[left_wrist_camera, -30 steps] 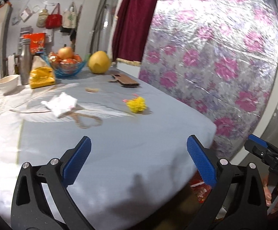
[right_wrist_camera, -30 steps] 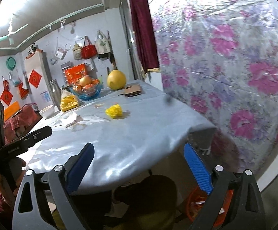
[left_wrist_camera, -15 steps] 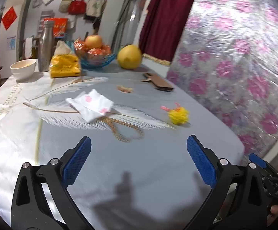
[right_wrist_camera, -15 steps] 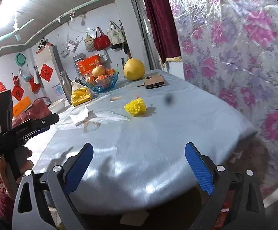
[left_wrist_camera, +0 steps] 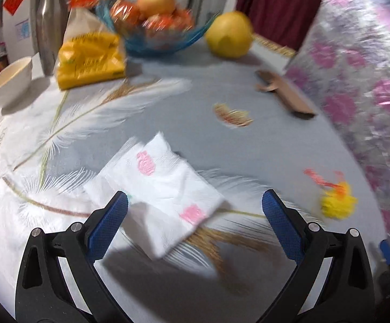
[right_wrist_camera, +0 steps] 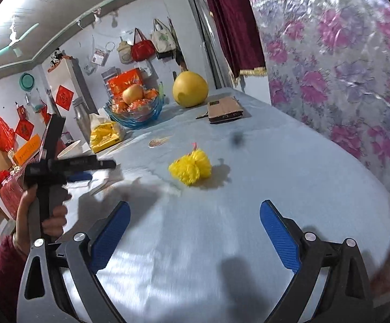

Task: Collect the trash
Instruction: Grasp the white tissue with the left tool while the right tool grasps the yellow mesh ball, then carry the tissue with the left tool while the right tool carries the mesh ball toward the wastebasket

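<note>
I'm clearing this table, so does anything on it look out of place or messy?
Yes. A crumpled white napkin lies loose mid-table, just ahead of the open left gripper. A yellow mesh wad sits alone on the cloth, and a small wrapper scrap lies farther back. Nothing looks spilled or broken.

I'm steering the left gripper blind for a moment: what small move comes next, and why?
Probably ease the left gripper down and slightly forward. It is open, and the crumpled white napkin lies flat on the tablecloth between and just beyond its fingertips, not yet gripped.
</note>
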`<state>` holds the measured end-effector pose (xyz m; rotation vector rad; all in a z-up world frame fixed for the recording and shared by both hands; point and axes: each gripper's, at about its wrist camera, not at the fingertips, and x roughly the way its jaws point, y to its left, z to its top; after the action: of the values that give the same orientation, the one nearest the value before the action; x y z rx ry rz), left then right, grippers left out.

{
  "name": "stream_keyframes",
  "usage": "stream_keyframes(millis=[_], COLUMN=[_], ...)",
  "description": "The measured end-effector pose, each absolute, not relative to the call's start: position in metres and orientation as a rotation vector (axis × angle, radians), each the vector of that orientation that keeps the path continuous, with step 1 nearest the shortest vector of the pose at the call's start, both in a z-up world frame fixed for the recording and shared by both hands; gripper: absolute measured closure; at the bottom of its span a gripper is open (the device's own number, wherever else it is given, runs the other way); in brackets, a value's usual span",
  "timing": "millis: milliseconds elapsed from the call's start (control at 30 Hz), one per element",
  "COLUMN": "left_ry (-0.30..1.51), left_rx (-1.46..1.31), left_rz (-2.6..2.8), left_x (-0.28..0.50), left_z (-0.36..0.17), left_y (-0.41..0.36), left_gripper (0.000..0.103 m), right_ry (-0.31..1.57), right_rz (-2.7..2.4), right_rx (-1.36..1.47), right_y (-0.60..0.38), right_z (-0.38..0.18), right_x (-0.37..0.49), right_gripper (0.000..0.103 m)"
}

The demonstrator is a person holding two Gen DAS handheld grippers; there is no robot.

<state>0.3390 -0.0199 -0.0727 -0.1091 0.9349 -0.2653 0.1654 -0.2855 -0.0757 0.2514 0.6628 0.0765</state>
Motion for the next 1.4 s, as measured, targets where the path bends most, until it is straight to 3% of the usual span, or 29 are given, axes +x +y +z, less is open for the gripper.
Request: stream_keyframes(millis=[200, 233, 267, 300, 333, 367, 400, 433, 833, 1400], left_ry=[0.928, 0.918, 0.910, 0.901, 0.899, 0.902, 0.912, 0.922, 0.792, 0.611], left_rx=[-0.041, -0.037, -0.020, 0.005, 0.008, -0.016, -0.045, -0.080, -0.070, 0.127], left_rz=[-0.202, -0.204, -0.197, -0.196, -0.208, -0.242, -0.275, -0.304, -0.464, -0.711], left_x=[0.346, 0.345, 0.343, 0.341, 0.340, 0.337, 0.338, 0.337, 0.266, 0.135], left_z=[-0.081, -0.080, -0.079, -0.078, -0.077, -0.076, -0.075, -0.074, -0.035, 0.010], left_y=[-0.018, -0.019, -0.021, -0.023, -0.023, -0.022, -0.021, -0.019, -0.046, -0.180], left_gripper=[0.009, 0.019, 0.038, 0.049, 0.067, 0.086, 0.097, 0.099, 0.099, 0.099], right_ry=[0.800, 0.833, 0.857, 0.887, 0.914, 0.902, 0.913, 0.902, 0.709, 0.570], right_rz=[0.052, 0.058, 0.062, 0.048, 0.039, 0.019, 0.040, 0.067, 0.103, -0.038], right_rx=[0.303, 0.325, 0.349, 0.340, 0.326, 0.302, 0.307, 0.336, 0.298, 0.288], right_y=[-0.288, -0.288, -0.287, -0.284, -0.281, -0.279, -0.277, -0.278, -0.291, -0.376], right_z=[-0.092, -0.096, -0.100, -0.103, -0.107, -0.106, -0.107, -0.106, -0.048, -0.019], right_x=[0.251, 0.263, 0.275, 0.282, 0.289, 0.290, 0.291, 0.287, 0.188, 0.018], right_gripper=[0.008, 0.011, 0.018, 0.025, 0.041, 0.064, 0.064, 0.064, 0.064, 0.064])
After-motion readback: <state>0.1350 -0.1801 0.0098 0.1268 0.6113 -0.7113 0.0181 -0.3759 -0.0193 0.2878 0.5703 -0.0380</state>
